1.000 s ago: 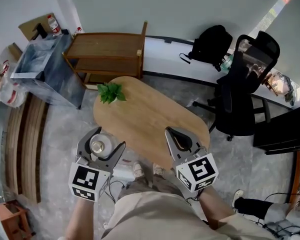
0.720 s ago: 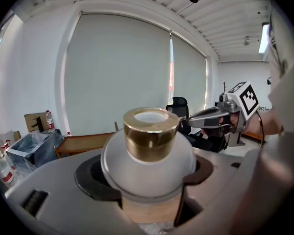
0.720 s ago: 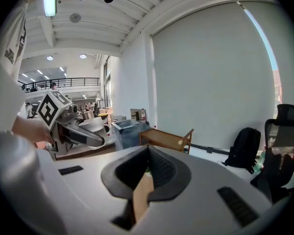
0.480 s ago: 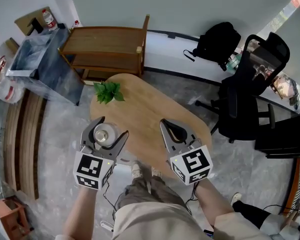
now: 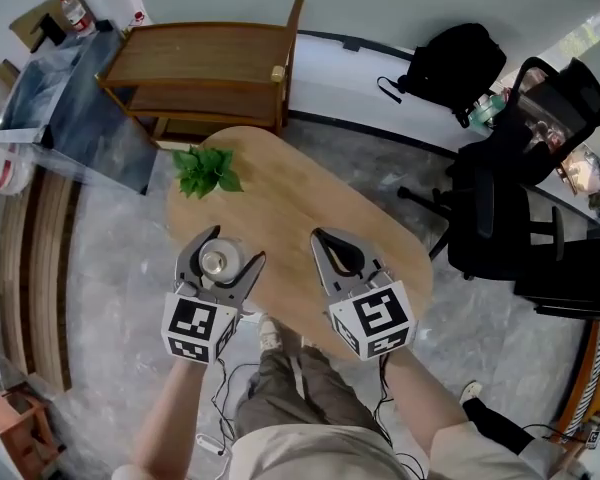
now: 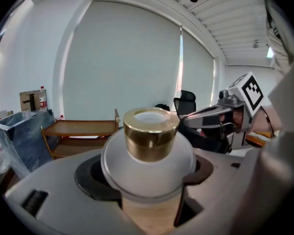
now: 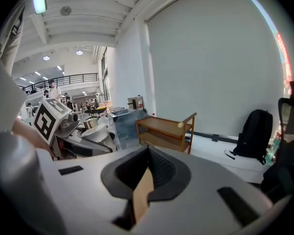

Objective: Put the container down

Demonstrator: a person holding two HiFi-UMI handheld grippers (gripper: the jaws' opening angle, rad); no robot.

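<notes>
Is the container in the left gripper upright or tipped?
Upright. The container sits level in the left gripper, gold neck pointing straight up; the head view looks down onto its round top.

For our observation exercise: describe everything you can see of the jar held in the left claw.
The jar is round-bodied and matt white, with a shiny gold collar and a pale top. It stands upright, gripped at its sides by the left claw, over the near edge of the wooden table. Whether its base touches the wood is unclear.
</notes>
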